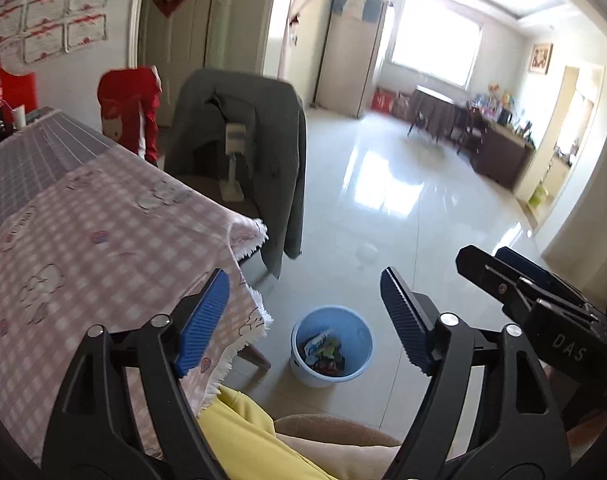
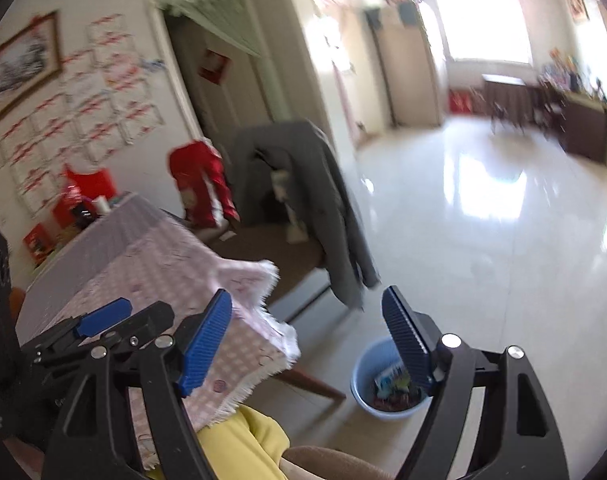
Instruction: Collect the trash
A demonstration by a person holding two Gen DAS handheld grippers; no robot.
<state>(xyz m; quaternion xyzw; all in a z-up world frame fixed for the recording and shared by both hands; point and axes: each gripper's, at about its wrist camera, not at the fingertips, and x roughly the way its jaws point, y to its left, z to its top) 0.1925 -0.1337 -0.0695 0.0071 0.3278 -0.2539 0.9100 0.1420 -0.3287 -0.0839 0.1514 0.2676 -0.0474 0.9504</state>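
Observation:
A light blue bin [image 1: 332, 346] stands on the tiled floor beside the table corner, with colourful wrappers [image 1: 323, 354] inside. My left gripper [image 1: 303, 320] is open and empty, held above the bin and the table edge. My right gripper [image 2: 307, 334] is open and empty; the bin [image 2: 377, 388] shows low between its fingers, partly hidden by the right finger [image 2: 407, 340]. The right gripper also shows in the left wrist view [image 1: 519, 280] at the right. The left gripper shows in the right wrist view [image 2: 99, 322] at the lower left.
A table with a pink checked cloth [image 1: 83, 232] fills the left. A chair draped with a grey jacket [image 1: 259, 148] stands behind it, a red-covered chair [image 1: 129, 108] farther back. Red items and a cup [image 1: 18, 116] sit at the table's far end. Glossy floor [image 1: 403, 200] stretches right.

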